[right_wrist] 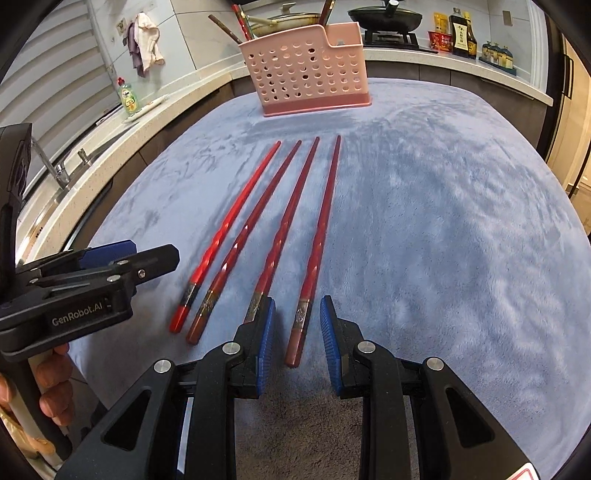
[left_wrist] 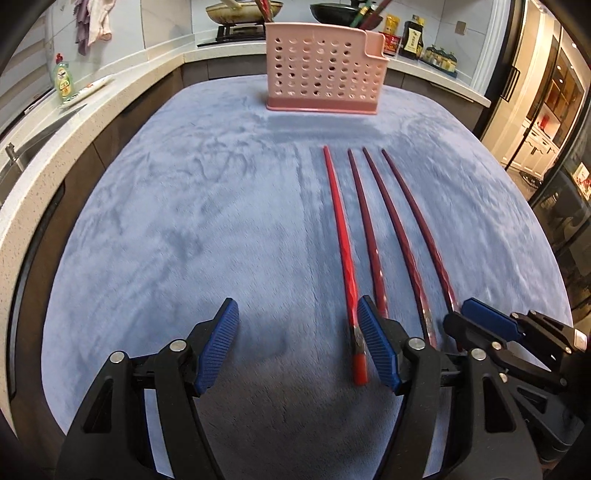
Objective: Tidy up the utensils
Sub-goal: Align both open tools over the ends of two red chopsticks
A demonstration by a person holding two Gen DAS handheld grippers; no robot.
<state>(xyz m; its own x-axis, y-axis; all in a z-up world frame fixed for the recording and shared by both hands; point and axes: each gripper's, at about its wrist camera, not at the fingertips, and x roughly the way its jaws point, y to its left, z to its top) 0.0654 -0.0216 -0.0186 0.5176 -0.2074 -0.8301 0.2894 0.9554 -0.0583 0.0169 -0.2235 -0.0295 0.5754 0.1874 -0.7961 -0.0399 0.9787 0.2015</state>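
Several red chopsticks lie side by side on the blue cloth [left_wrist: 184, 206], tips toward a pink perforated utensil holder [left_wrist: 325, 70] at the far edge; it also shows in the right wrist view [right_wrist: 306, 74], with chopsticks standing in it. My left gripper [left_wrist: 295, 347] is open; the leftmost bright red chopstick [left_wrist: 343, 240] lies just inside its right finger. My right gripper [right_wrist: 297, 339] is open with its jaws on either side of the rightmost chopstick's [right_wrist: 314, 254] thick end. The left gripper shows at the left of the right wrist view [right_wrist: 110, 269].
A kitchen counter [left_wrist: 44, 155] with a sink, a faucet [right_wrist: 55, 166] and a green dish soap bottle [left_wrist: 63, 79] runs along the left. A stove with pans and sauce bottles [right_wrist: 461, 33] stands behind the holder.
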